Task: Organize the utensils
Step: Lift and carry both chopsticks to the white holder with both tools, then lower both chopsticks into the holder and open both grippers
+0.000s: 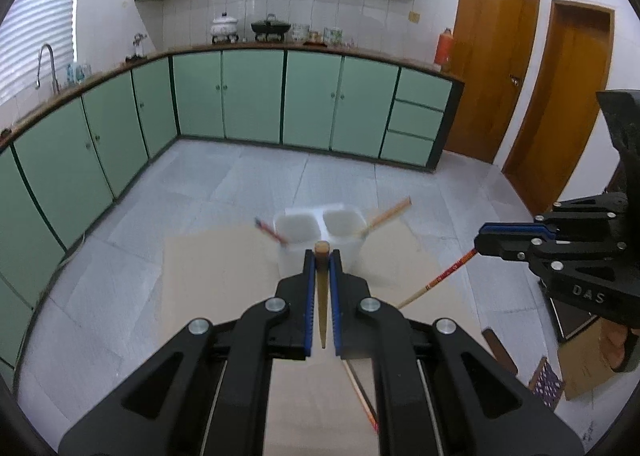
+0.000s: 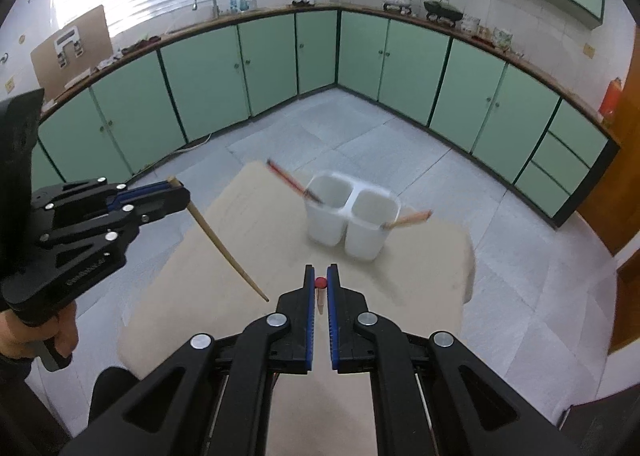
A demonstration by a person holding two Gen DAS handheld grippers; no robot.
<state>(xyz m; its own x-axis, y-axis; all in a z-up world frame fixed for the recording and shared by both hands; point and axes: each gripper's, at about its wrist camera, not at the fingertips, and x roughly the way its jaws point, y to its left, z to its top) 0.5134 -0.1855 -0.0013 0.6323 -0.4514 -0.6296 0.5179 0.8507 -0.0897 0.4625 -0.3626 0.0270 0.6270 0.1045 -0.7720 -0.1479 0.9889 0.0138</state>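
A white two-compartment holder (image 1: pixel 320 232) (image 2: pixel 352 216) stands on a cardboard sheet (image 2: pixel 248 216) on the floor. A red chopstick (image 2: pixel 294 182) leans out of its left cup and a wooden chopstick (image 2: pixel 408 219) out of its right cup. My left gripper (image 1: pixel 322 256) (image 2: pixel 176 192) is shut on a plain wooden chopstick (image 1: pixel 321 292) (image 2: pixel 224 252), held above the cardboard short of the holder. My right gripper (image 2: pixel 320 276) (image 1: pixel 480 242) is shut on a red-ended chopstick (image 2: pixel 319 282) (image 1: pixel 440 276), also above the cardboard.
More utensils (image 1: pixel 362 396) lie on the cardboard under my left gripper. Green cabinets (image 1: pixel 256 96) line the far walls. Wooden doors (image 1: pixel 568 104) stand at right. A small box and patterned item (image 1: pixel 548 380) lie on the floor at right.
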